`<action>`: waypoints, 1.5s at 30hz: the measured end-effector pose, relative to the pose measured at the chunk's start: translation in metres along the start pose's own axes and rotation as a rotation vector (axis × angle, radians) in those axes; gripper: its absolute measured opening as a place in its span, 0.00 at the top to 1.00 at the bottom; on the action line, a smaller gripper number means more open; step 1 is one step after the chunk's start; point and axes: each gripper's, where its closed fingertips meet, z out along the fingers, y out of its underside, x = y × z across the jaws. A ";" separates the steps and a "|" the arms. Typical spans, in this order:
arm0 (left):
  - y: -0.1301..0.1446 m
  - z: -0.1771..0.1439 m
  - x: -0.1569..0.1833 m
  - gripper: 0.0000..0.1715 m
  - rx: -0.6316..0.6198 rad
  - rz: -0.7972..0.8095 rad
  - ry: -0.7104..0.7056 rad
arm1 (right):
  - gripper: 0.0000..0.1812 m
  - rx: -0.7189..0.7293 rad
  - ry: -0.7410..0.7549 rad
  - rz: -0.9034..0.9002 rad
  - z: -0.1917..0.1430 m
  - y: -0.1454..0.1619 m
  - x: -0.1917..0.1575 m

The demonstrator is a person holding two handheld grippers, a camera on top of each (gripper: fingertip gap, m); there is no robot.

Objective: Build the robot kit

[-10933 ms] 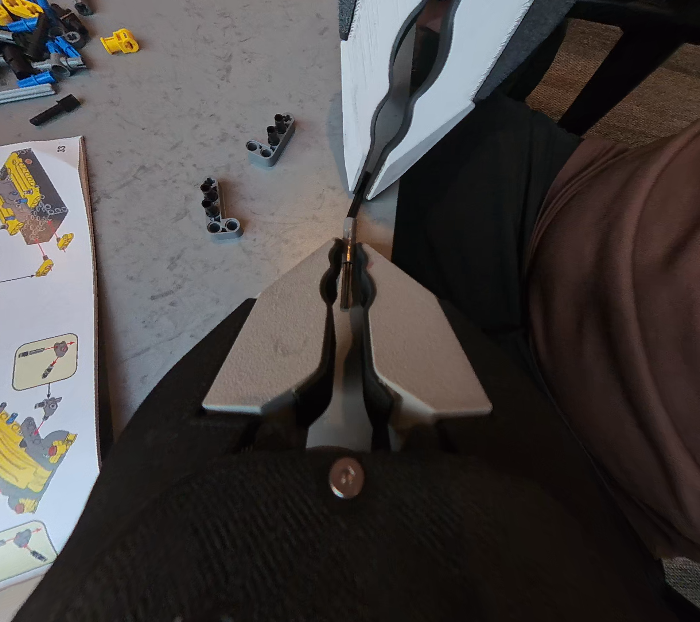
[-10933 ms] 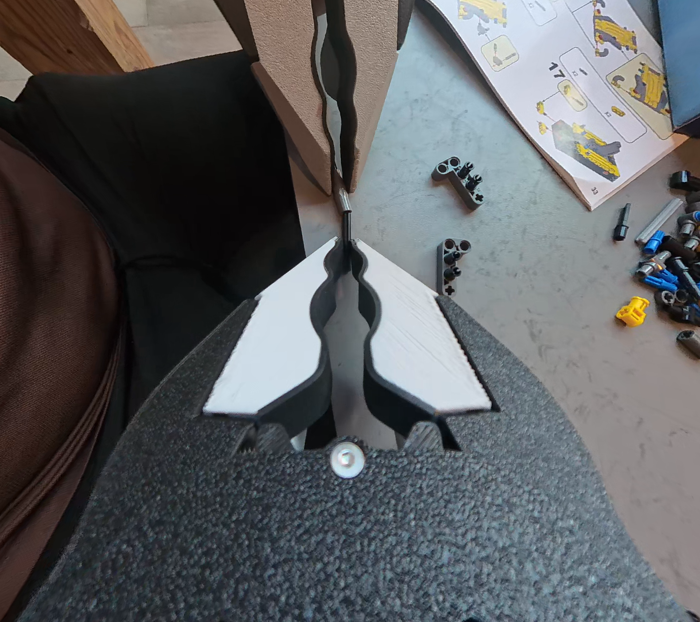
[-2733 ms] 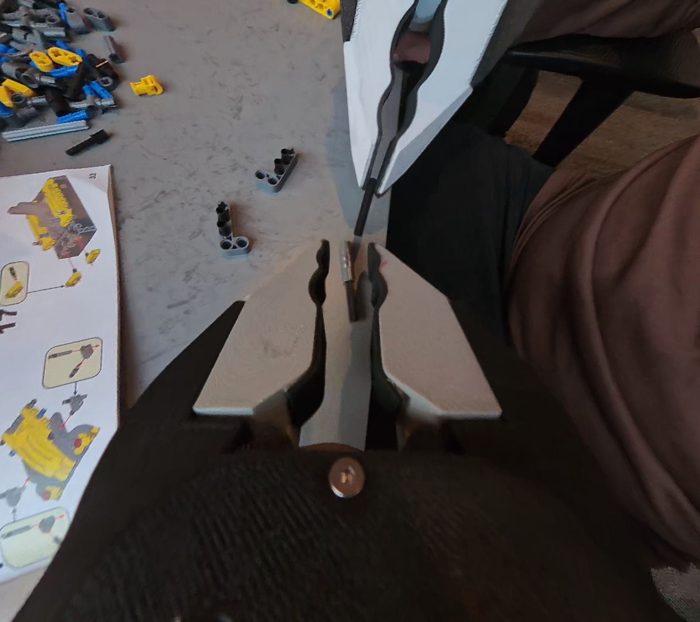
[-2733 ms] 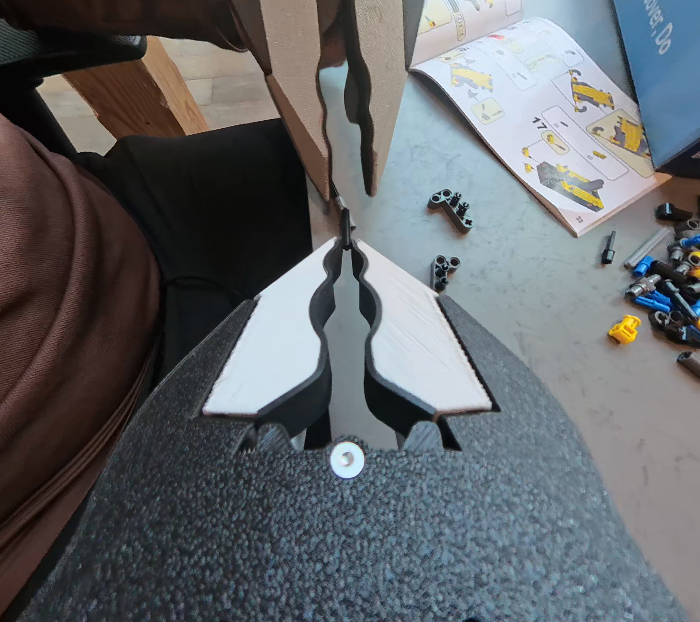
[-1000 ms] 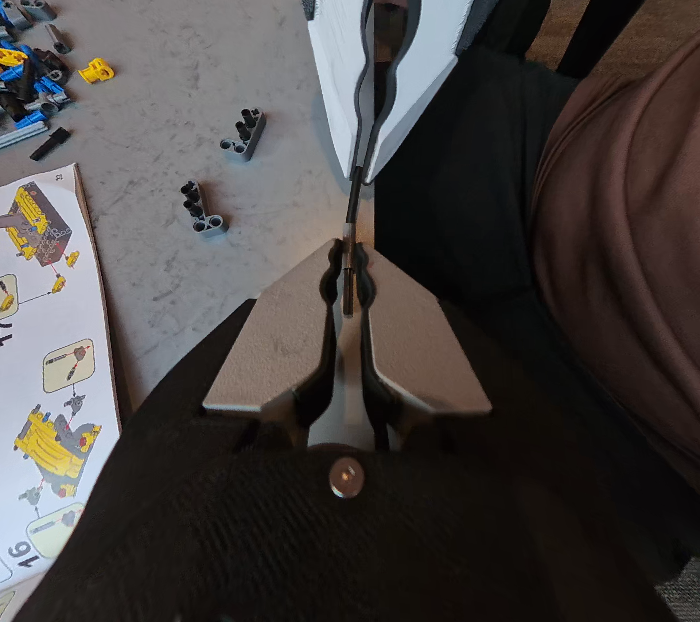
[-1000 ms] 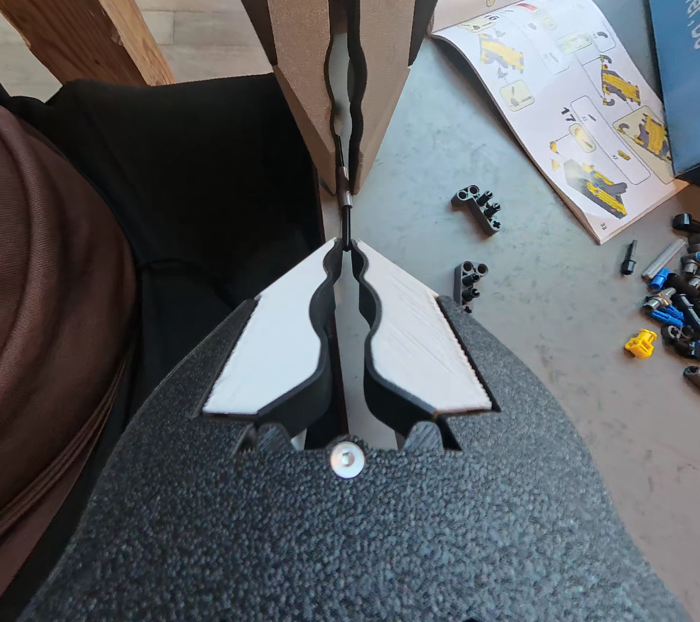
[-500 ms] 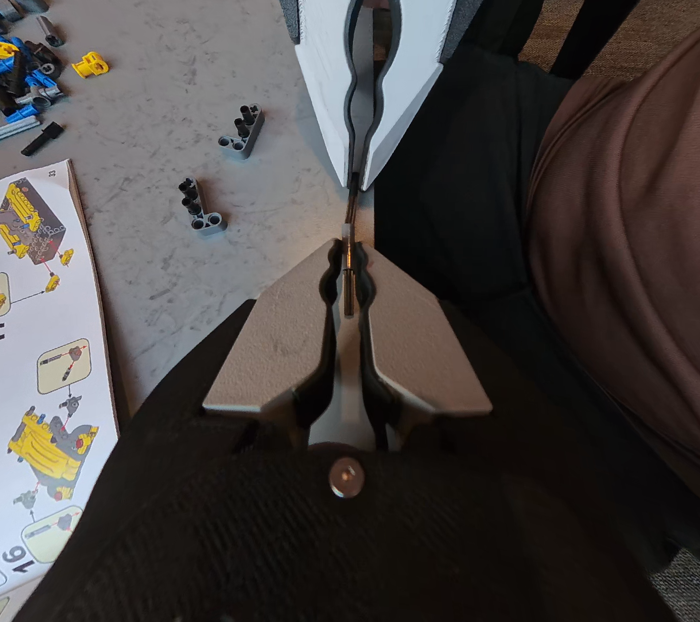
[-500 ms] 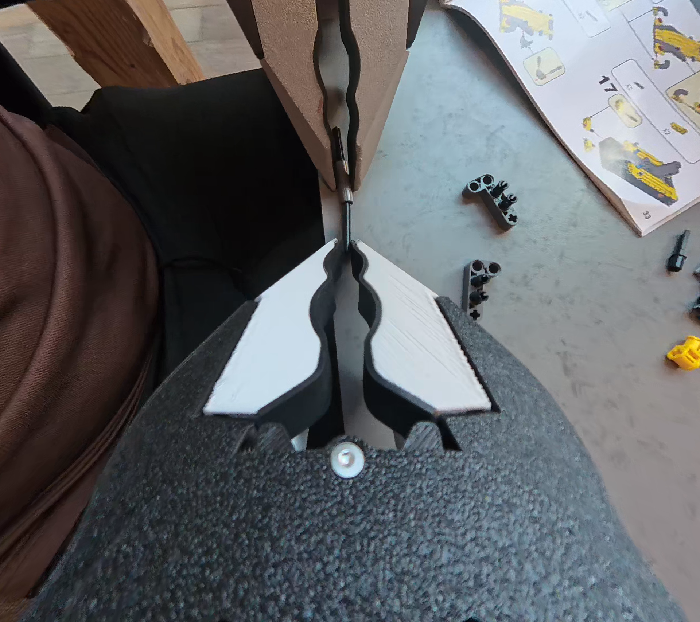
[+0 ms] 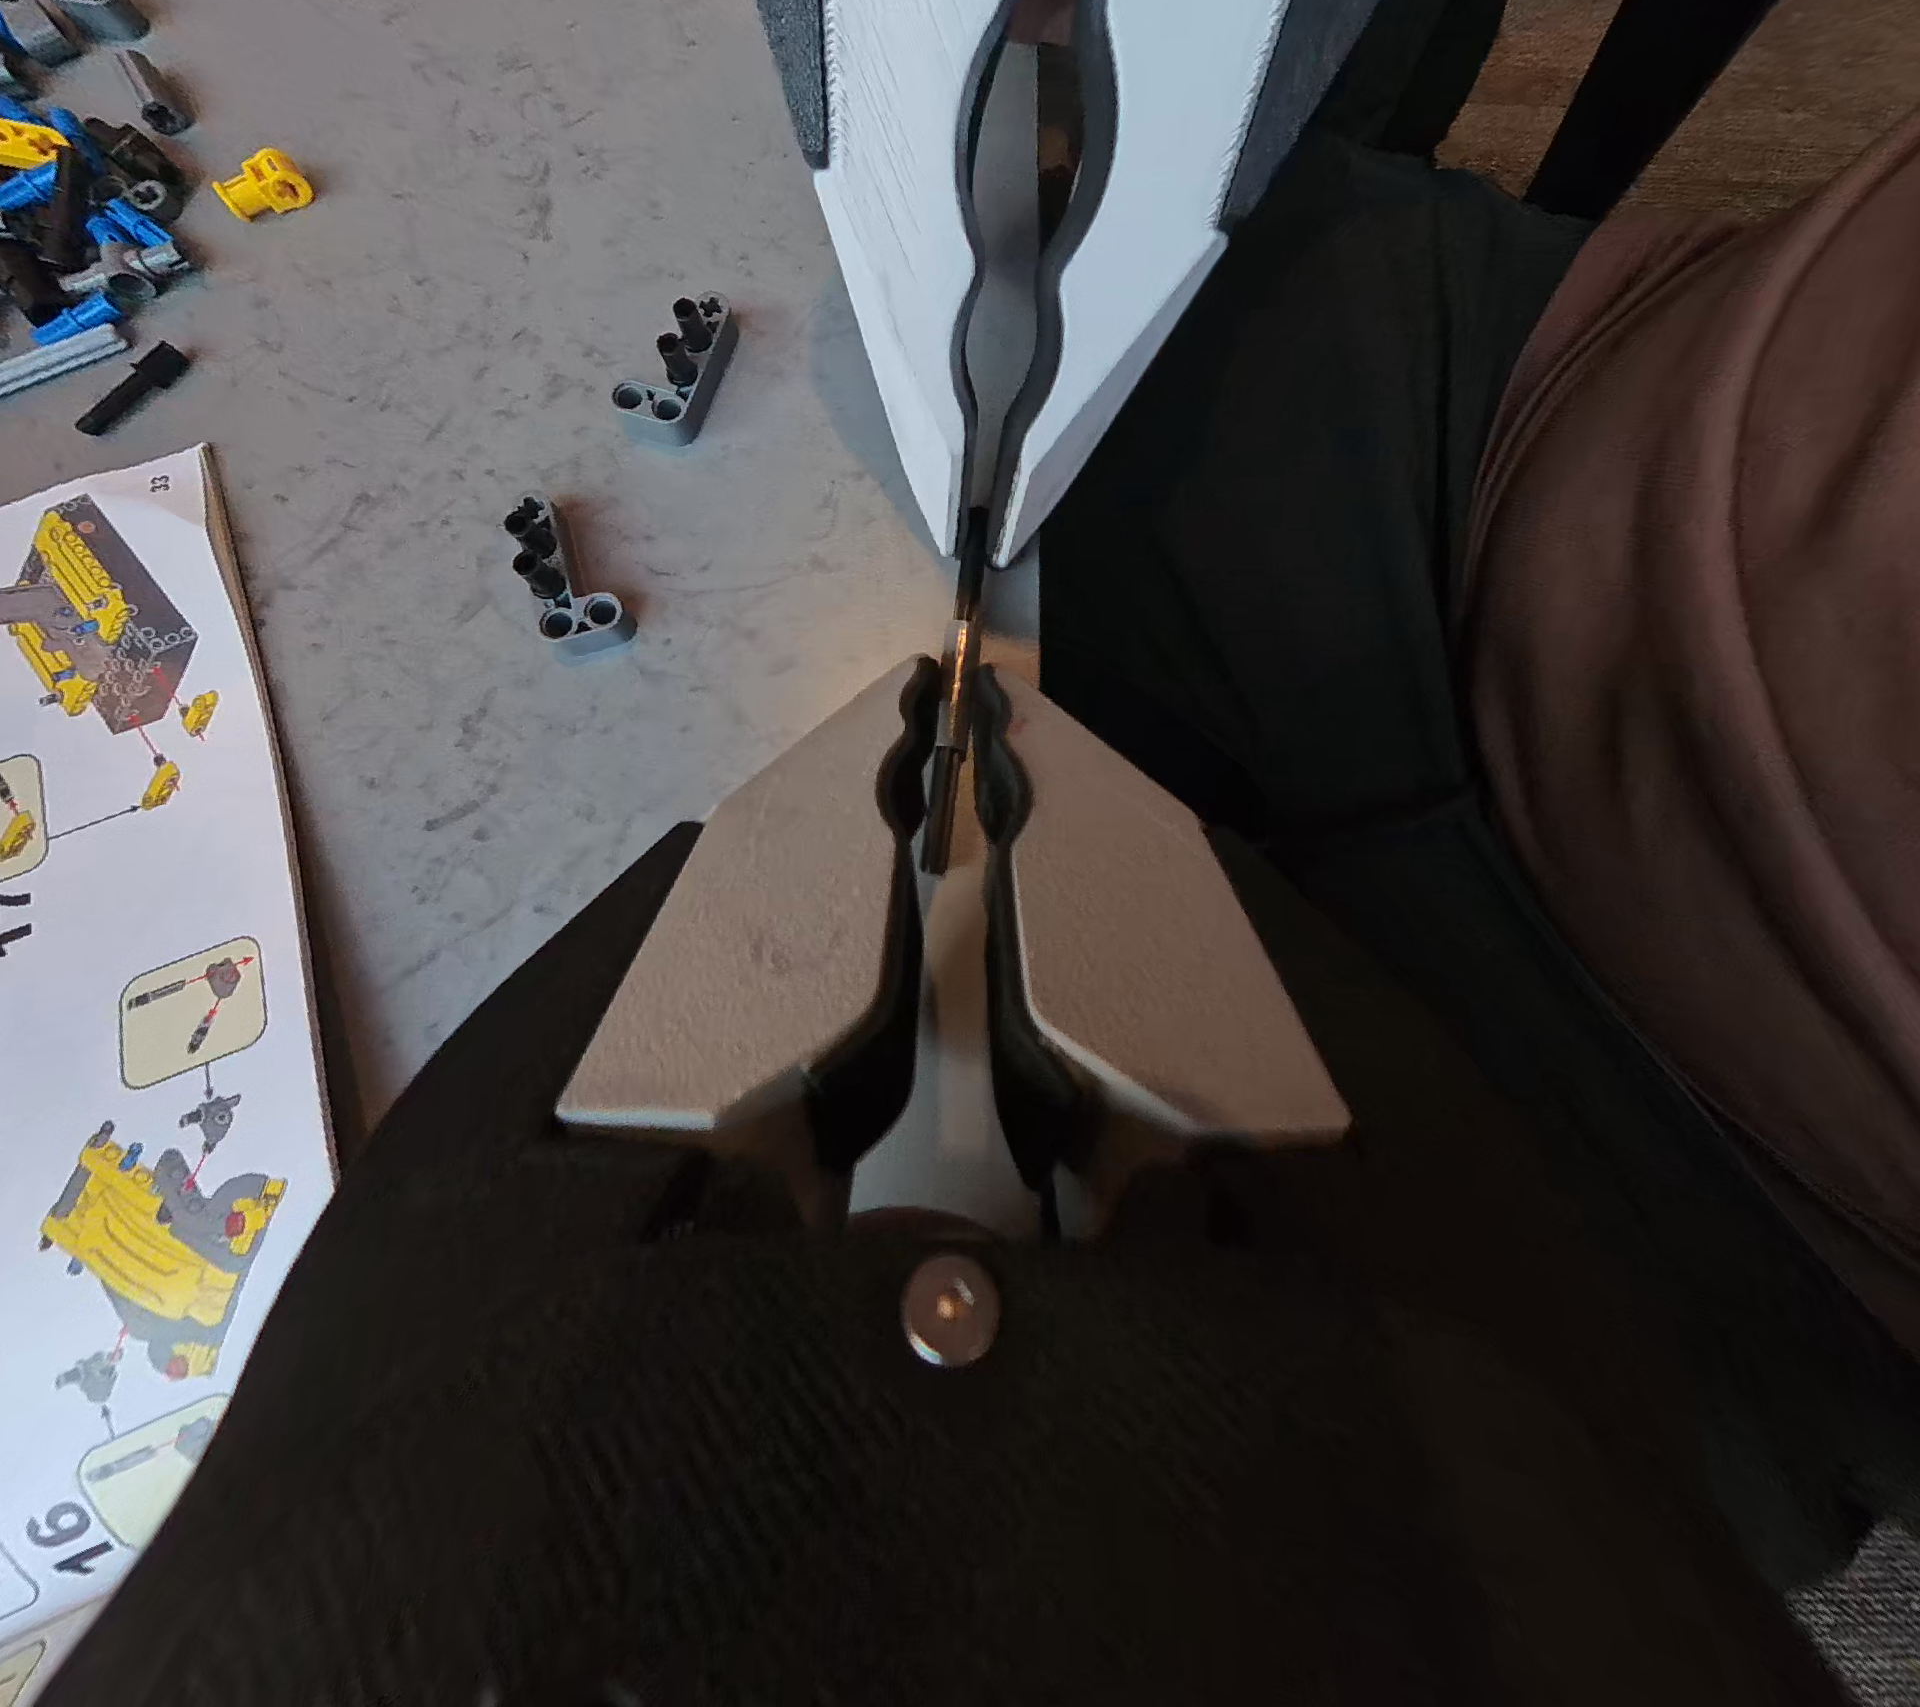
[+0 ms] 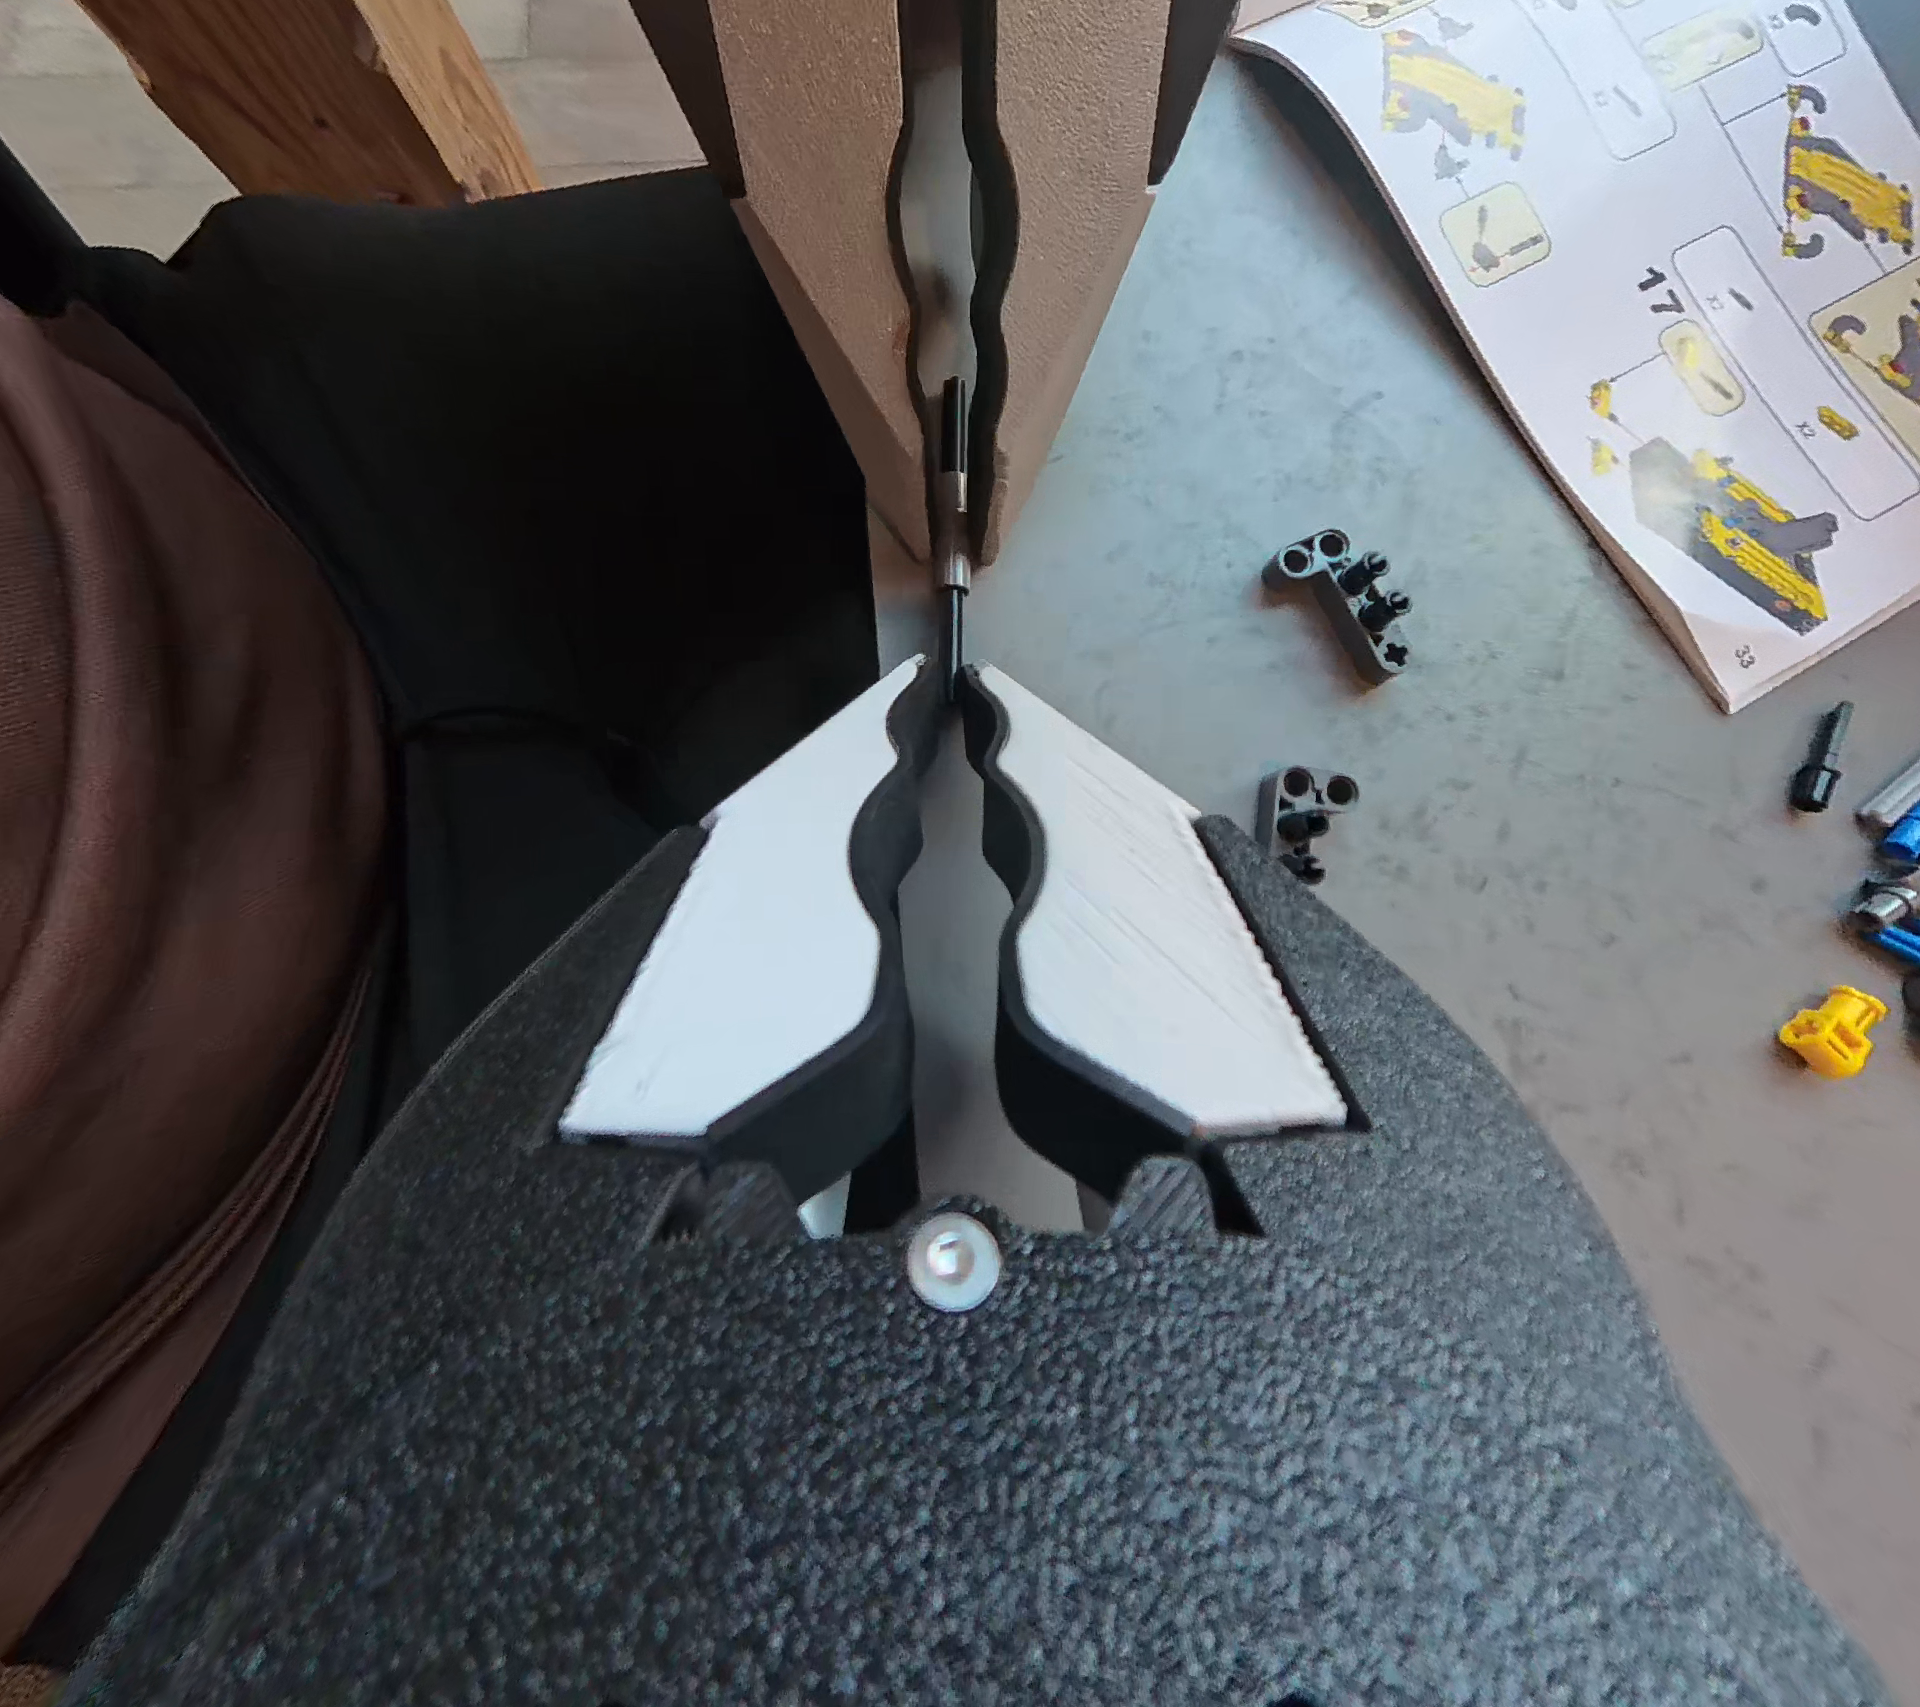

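Observation:
My left gripper has grey-beige fingers and is shut on a short dark pin with a grey sleeve. My right gripper has white fingers and is shut on a thin black axle. The two grippers face each other tip to tip, over the table's near edge. The axle's far end sits in the grey sleeve, so the two parts form one straight line. The right gripper shows in the left wrist view, and the left gripper shows in the right wrist view.
Two grey L-shaped beams with black pins lie on the grey table. An open instruction booklet and a pile of blue, black and yellow parts lie beyond. A person's brown and black clothing is beside the edge. The grippers are tip to tip, or close to it.
At 2.7 s ago the left jaws stood apart around the pin and the axle was angled; now they are shut and the parts are in line. Over the last second both grippers only shifted slightly.

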 end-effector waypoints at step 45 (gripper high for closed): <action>0.001 -0.001 -0.005 0.99 0.011 -0.047 0.011 | 1.00 -0.002 -0.001 0.062 -0.007 0.007 0.011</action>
